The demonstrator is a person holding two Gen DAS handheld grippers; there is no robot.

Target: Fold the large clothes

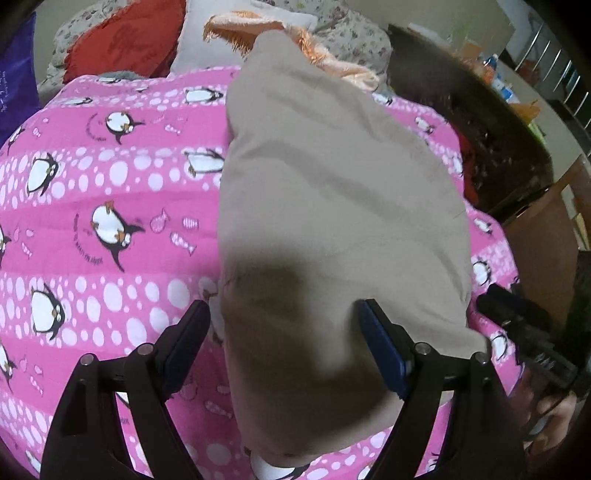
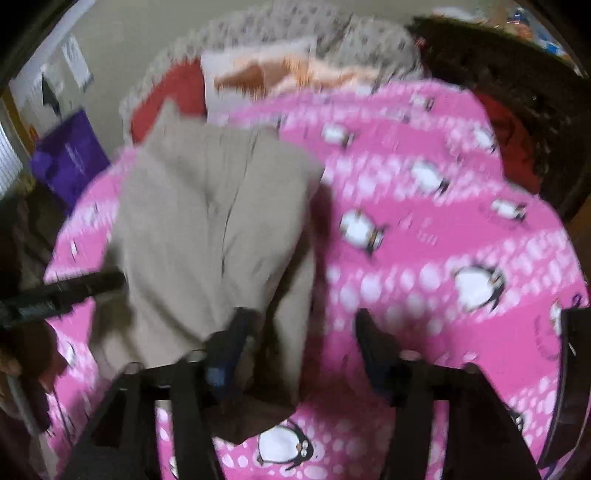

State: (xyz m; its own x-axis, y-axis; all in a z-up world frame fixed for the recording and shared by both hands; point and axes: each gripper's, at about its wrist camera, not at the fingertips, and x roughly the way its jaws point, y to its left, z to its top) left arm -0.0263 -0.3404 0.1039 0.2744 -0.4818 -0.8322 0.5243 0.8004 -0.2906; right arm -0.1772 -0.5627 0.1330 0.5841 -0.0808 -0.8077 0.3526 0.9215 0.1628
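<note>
Across the middle of the pink penguin-print fleece blanket (image 1: 110, 192) lay the folded beige cotton garment (image 1: 332, 206), its far end reaching the orange fringed cushion (image 1: 251, 29). Over the garment's near end the left gripper (image 1: 284, 325) stood with jaws wide apart, gripping nothing. At the garment's right edge the right gripper (image 2: 299, 332) stood apart too, empty.

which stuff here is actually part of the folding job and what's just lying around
Part of the job:
beige garment, laid on the pink penguin blanket
left gripper, fingers open
right gripper, fingers open

Just lying about:
red cushion
orange fringed fabric
purple bag
</note>
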